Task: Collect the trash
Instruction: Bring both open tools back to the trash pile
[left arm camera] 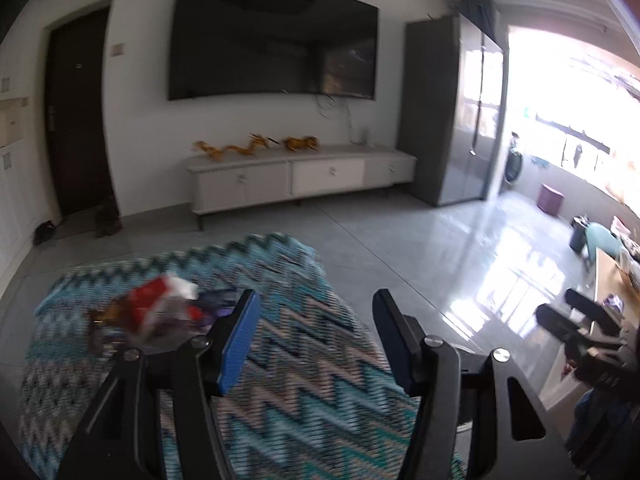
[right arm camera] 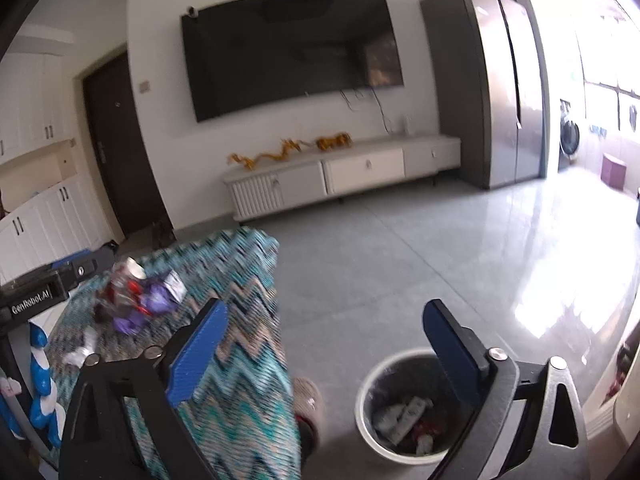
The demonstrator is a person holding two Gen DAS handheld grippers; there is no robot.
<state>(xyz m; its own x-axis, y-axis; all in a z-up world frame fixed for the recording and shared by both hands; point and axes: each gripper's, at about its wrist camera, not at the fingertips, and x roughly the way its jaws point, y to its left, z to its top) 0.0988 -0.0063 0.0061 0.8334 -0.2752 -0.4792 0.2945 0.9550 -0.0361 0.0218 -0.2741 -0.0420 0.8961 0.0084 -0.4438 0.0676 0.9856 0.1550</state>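
Observation:
A pile of trash wrappers (left arm camera: 156, 312), red, white and purple, lies on the zigzag-patterned table cover (left arm camera: 304, 360). It also shows in the right wrist view (right arm camera: 136, 300), with a crumpled white scrap (right arm camera: 82, 350) nearer the table's front. My left gripper (left arm camera: 316, 336) is open and empty above the cover, right of the pile. My right gripper (right arm camera: 324, 344) is open and empty past the table's right edge, above the floor. A white-rimmed trash bin (right arm camera: 376, 380) with several wrappers inside stands on the floor under the right finger. The other gripper shows at the right edge of the left wrist view (left arm camera: 576, 320).
A TV cabinet (left arm camera: 300, 180) stands against the far wall under a wall-mounted TV (left arm camera: 276, 40). A grey fridge (left arm camera: 452, 108) is at the right. A slippered foot (right arm camera: 308, 404) is between table and bin. A wooden table (left arm camera: 608, 288) is at the right. The tiled floor (right arm camera: 400, 260) lies beyond.

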